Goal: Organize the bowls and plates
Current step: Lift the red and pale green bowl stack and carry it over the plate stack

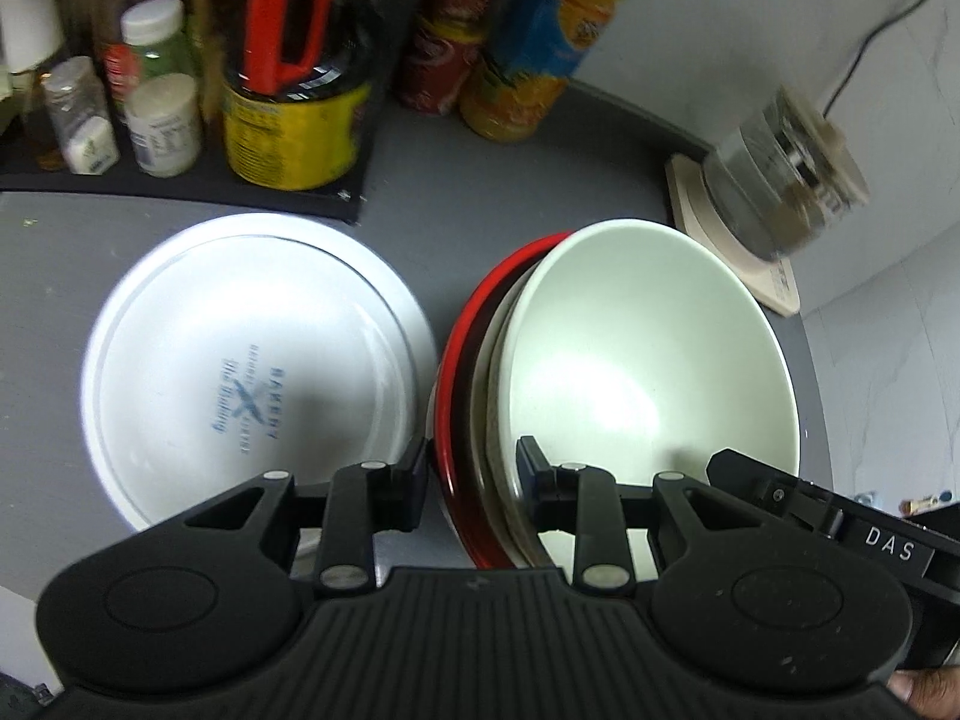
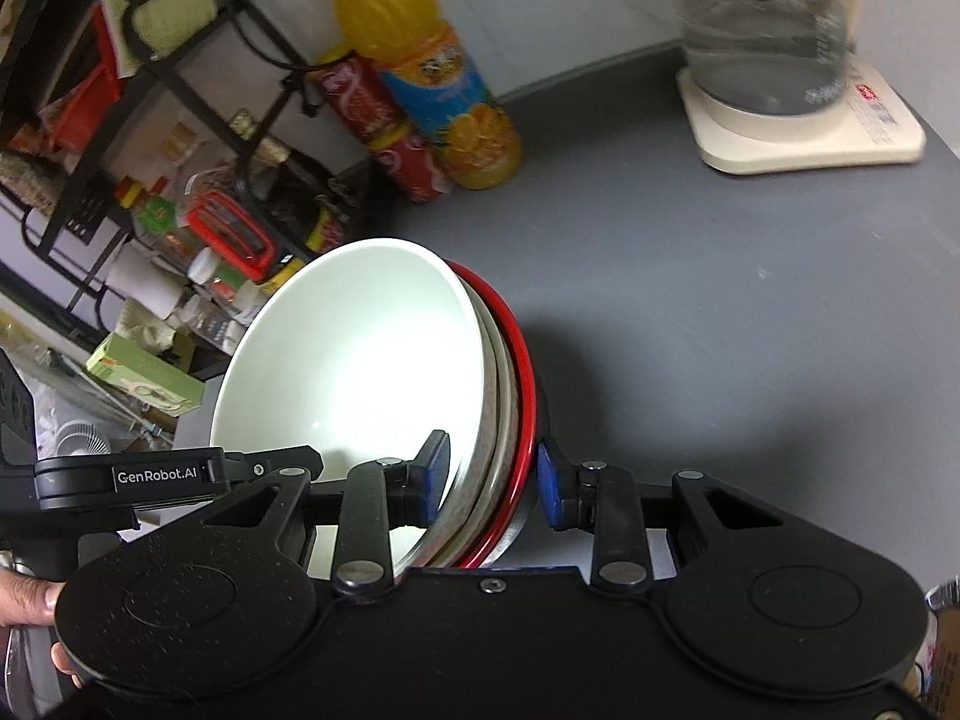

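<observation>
A nested stack has a cream bowl (image 1: 648, 348) (image 2: 360, 360) on top, a beige bowl under it and a red bowl (image 1: 459, 354) (image 2: 523, 360) outermost. My left gripper (image 1: 474, 468) is shut on the stack's near rim, one finger outside the red bowl and one inside the cream bowl. From the opposite side my right gripper (image 2: 492, 474) is shut on the rim the same way. The stack looks tilted above the grey counter (image 2: 720, 300). A white plate (image 1: 258, 360) with blue print lies flat to the stack's left.
A glass kettle (image 2: 768, 30) on a cream base (image 2: 840, 138) stands at the back right. An orange juice bottle (image 2: 432, 78) and red cans (image 2: 372, 108) stand at the wall. Jars and bottles (image 1: 162, 120) crowd a black tray behind the plate. A wire rack (image 2: 150, 90) is at left.
</observation>
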Tool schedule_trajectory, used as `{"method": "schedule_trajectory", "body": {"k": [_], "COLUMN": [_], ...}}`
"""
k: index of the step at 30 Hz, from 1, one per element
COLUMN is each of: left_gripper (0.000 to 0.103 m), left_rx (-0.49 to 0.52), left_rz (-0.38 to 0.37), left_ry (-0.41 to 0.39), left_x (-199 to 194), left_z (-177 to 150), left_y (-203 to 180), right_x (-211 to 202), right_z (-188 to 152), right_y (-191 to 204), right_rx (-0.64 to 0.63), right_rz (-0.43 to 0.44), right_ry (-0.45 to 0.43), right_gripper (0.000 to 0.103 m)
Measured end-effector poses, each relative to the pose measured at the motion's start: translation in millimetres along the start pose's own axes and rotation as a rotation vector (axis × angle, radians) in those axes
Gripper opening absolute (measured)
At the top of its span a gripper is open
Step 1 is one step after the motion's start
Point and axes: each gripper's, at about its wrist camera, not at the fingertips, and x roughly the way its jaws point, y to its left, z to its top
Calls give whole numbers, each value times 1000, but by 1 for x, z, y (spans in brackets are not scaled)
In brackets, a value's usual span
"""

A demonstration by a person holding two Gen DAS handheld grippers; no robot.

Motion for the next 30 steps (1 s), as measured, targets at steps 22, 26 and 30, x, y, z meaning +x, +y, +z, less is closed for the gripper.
{"method": "schedule_trajectory", "body": {"k": [22,26,30], "left_gripper": [29,29,29], "left_rx": [-148,-168,-183], "left_rz": [80,88,93], "left_ry": [-65,-67,-66], "left_x": [-31,-32,-31], "left_z": [17,19,20], "left_y": [94,107,117], "right_x": [61,71,80], "right_z": [31,32,33], "right_y": [81,92,99], "right_rx": [-126,-139,-148], "right_rz": [96,101,100], "right_ry": [93,111,126], "right_gripper": [31,31,31]}}
